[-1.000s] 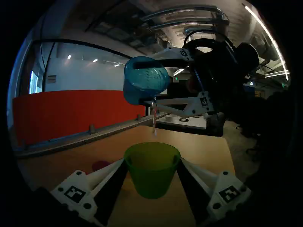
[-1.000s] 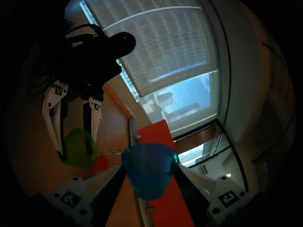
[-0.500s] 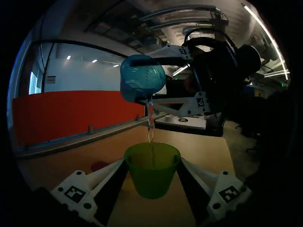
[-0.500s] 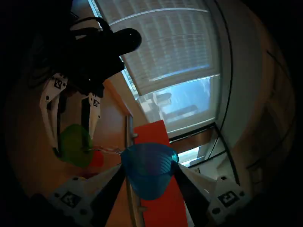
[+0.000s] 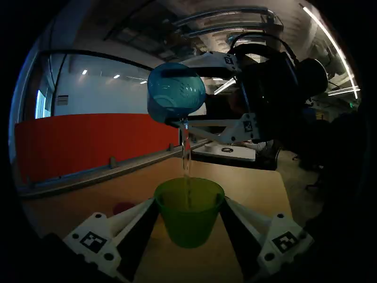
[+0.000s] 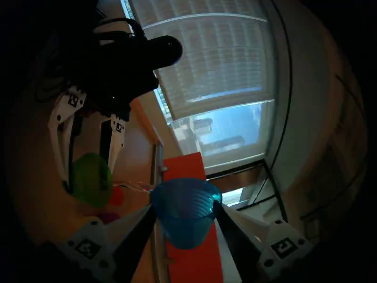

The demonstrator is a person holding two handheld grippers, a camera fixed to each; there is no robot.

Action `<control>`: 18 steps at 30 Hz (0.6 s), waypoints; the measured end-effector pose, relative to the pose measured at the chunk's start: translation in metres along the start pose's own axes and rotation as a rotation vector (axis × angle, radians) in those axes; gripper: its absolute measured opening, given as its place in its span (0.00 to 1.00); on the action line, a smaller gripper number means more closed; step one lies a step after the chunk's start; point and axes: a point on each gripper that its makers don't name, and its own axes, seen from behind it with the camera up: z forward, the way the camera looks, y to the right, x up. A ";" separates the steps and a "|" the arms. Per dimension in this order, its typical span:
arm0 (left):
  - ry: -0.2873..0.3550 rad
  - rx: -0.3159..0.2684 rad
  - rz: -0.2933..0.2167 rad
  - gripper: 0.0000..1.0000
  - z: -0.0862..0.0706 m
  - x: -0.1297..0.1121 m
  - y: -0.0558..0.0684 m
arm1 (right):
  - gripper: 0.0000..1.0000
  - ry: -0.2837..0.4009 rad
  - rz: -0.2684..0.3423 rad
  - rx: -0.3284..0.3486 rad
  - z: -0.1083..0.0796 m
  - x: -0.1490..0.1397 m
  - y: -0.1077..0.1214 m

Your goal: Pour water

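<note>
My left gripper (image 5: 189, 218) is shut on a green cup (image 5: 189, 216), held upright above the wooden table (image 5: 249, 185). Above it, the right gripper (image 5: 207, 94) holds a blue cup (image 5: 175, 92) tipped over on its side, and a thin stream of water (image 5: 185, 155) falls from its rim into the green cup. In the right gripper view, my right gripper (image 6: 184, 220) is shut on the blue cup (image 6: 184, 218). There the green cup (image 6: 90, 180) sits to the left between the left gripper's white fingers (image 6: 60, 123).
An orange partition (image 5: 89, 139) with a grey rail (image 5: 113, 166) runs along the table's far side. A small red object (image 5: 123, 206) lies on the table behind my left finger. Windows with blinds (image 6: 212, 61) show in the right gripper view.
The blue cup has tipped further and shifted slightly left and up. The drip from a second ago has grown into a steady stream landing in the green cup.
</note>
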 end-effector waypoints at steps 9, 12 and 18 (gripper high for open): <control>0.005 0.003 0.001 0.85 -0.001 0.003 -0.001 | 0.89 -0.004 -0.046 -0.015 0.000 0.000 0.005; 0.004 0.003 0.003 0.86 -0.001 0.004 -0.002 | 0.89 -0.003 -0.054 -0.019 -0.001 0.001 0.007; 0.007 0.003 0.005 0.86 0.000 0.005 -0.001 | 0.89 -0.005 -0.084 -0.027 -0.002 0.002 0.010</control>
